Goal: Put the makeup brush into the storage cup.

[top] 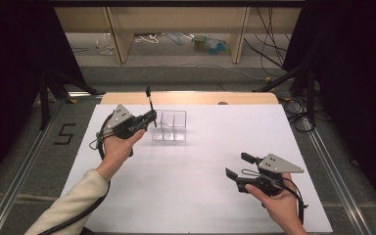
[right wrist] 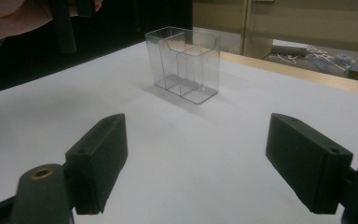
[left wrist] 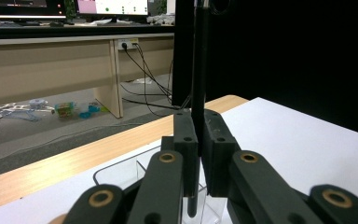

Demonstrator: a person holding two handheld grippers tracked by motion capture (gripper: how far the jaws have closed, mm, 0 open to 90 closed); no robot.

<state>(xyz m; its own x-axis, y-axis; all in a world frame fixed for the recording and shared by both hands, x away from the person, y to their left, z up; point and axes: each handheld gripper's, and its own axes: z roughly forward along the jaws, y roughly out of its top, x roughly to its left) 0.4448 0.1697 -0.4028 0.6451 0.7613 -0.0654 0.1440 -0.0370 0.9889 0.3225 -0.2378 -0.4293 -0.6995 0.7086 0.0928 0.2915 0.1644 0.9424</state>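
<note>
Nearest me, the right tongs point(top: 235, 168) hover low over the white desk point(top: 200, 196) with their jaws spread wide and nothing between them. Farther off, the left tongs point(top: 152, 115) are clamped on a slim black pen point(top: 150, 103), held upright just beside the clear plastic holder point(top: 170, 126) standing near the desk's far edge.

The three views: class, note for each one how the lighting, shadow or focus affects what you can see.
High view: dark curtains at both sides, white table evenly lit. Left gripper view: the near jaws are soft, the pen dark against a black backdrop. Right gripper view: the clear holder casts a faint shadow; its walls are hard to trace, and the near jaws are blurred.
</note>
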